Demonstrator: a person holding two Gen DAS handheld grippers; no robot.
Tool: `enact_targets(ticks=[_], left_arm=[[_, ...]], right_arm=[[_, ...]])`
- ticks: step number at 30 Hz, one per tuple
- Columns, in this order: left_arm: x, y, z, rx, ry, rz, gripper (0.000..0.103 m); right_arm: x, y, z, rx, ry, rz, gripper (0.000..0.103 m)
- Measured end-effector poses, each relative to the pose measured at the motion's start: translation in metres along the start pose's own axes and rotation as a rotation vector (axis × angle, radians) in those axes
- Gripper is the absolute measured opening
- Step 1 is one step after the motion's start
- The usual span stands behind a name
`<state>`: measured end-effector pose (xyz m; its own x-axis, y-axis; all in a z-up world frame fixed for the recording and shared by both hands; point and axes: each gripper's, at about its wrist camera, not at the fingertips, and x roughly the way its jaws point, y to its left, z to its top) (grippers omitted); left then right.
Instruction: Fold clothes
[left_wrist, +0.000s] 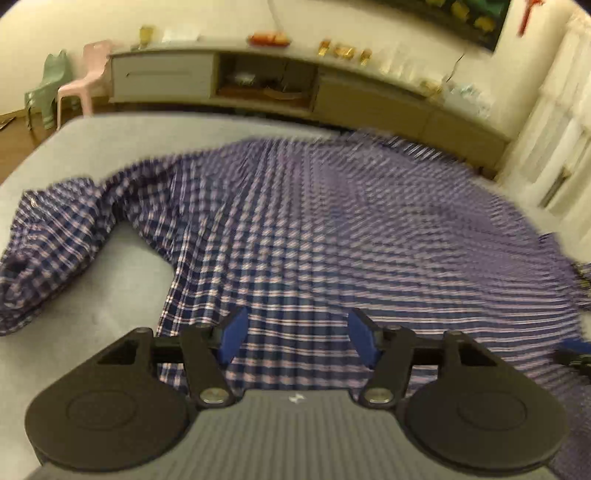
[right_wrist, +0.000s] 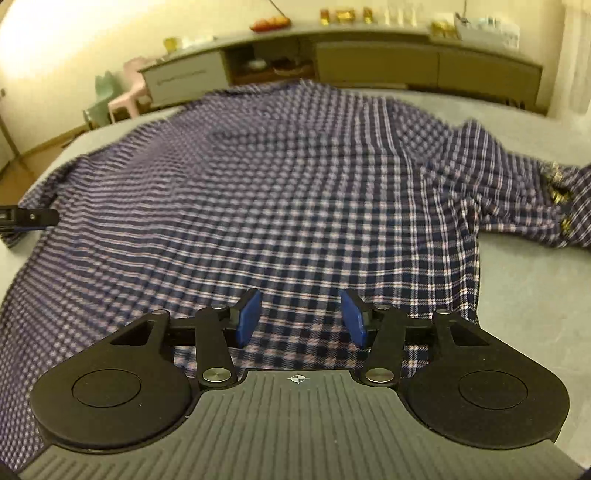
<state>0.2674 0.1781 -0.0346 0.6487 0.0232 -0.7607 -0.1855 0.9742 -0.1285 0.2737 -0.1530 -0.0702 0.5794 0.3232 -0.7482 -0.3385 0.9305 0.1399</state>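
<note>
Nearest the left wrist camera, the left gripper (left_wrist: 295, 334), a black two-finger tool with blue pads, points down over the near hem of a blue, navy and white checked cotton shirt (left_wrist: 314, 221). Its jaws stand apart with nothing pinched between them; only flat cloth shows in the gap. The shirt lies spread across a pale grey padded surface (left_wrist: 110, 147), much of it blurred in this view. One sleeve (left_wrist: 55, 240) trails off to the left, bunched and crumpled, its cuff opening facing the camera. At the right edge of this view a dark piece of the other tool shows over the cloth.

From the right wrist camera, the right gripper (right_wrist: 301, 319), of the same black and blue make, hangs likewise over the shirt's (right_wrist: 277, 184) near edge, jaws parted and empty, the checked fabric lying flat beneath them. The other sleeve (right_wrist: 517, 192) runs off to the right, rumpled, with small yellowish marks near its end that are too small to make out. The left tool's tip shows at the left edge of this view, over the shirt's side.

Behind the grey surface (right_wrist: 535, 295) stands a long low beige cabinet (left_wrist: 332, 92) against the wall, with small items on top. A pink plastic chair (left_wrist: 88, 81) and a pale green one (left_wrist: 48, 88) stand beside its left end.
</note>
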Motion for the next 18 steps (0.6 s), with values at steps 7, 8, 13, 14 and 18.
enact_targets(ticks=[7,8,13,14,18], left_arm=[[0.019,0.019,0.015,-0.007,0.02,0.169,0.049],[0.018,0.018,0.019,-0.01,0.02,0.147,0.049],[0.026,-0.011,0.06,0.058,-0.037,0.026,0.055],[0.032,-0.021,0.069,0.071,-0.029,0.01,0.057],[0.094,-0.029,0.098,0.095,0.066,0.033,0.056]], right_arm=[[-0.014,-0.055,0.003,-0.064,0.087,-0.168,0.045],[-0.016,-0.066,0.005,-0.033,0.099,-0.164,0.044],[-0.017,-0.087,0.041,0.066,-0.031,-0.124,0.04],[-0.009,-0.086,0.054,0.057,-0.056,-0.123,0.04],[0.044,-0.073,0.09,0.026,-0.065,-0.116,0.04]])
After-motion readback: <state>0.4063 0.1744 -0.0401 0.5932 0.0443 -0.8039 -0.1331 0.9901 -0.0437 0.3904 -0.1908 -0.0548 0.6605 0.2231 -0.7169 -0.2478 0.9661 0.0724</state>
